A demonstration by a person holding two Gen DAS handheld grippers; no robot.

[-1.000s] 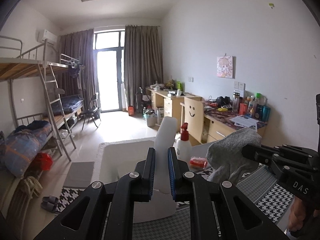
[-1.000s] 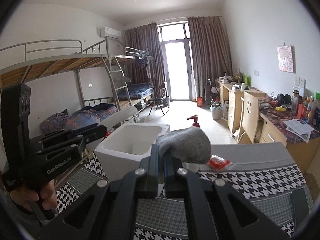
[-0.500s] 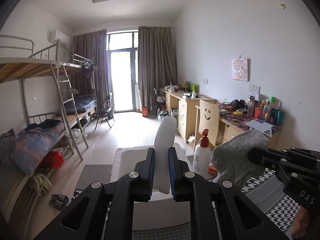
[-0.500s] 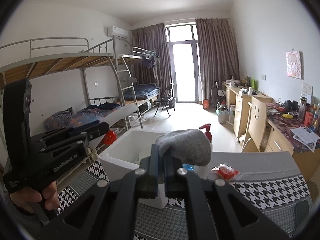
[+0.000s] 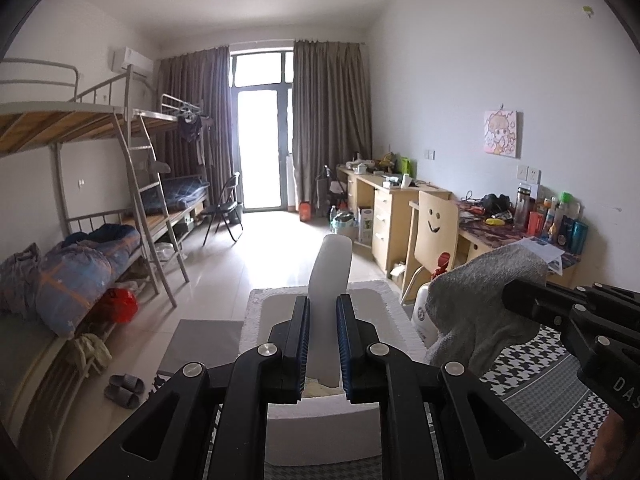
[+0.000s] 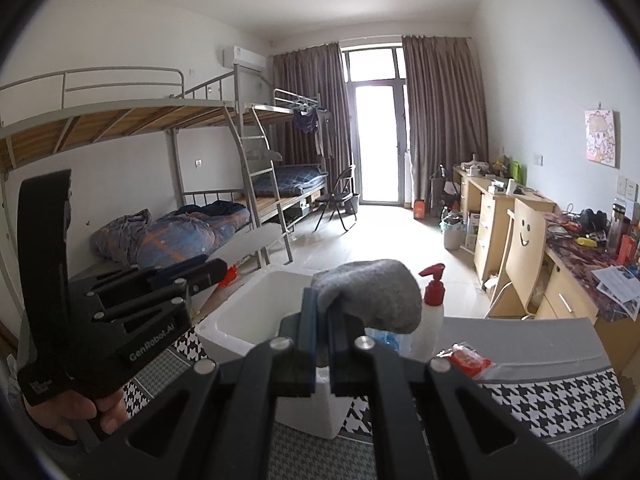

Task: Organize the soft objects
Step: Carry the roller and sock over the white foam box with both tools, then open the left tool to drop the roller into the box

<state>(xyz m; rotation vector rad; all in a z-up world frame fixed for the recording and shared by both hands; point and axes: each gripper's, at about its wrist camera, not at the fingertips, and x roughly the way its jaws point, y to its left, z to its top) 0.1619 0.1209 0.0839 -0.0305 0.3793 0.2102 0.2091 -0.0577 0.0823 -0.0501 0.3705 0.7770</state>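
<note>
One grey cloth point(image 6: 372, 296), one foam slab point(image 5: 329, 280)

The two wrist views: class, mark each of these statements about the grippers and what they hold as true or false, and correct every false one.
1. The right gripper is shut on a grey sock. True.
2. The left gripper holds a red pump bottle. False: it grips a white foam lid; the pump bottle stands on the table.
3. The white foam box is open at the top. True.
4. The grey sock already lies inside the foam box. False: it hangs from the right gripper, above the box's edge.
5. The table has a black and white houndstooth cover. True.
</note>
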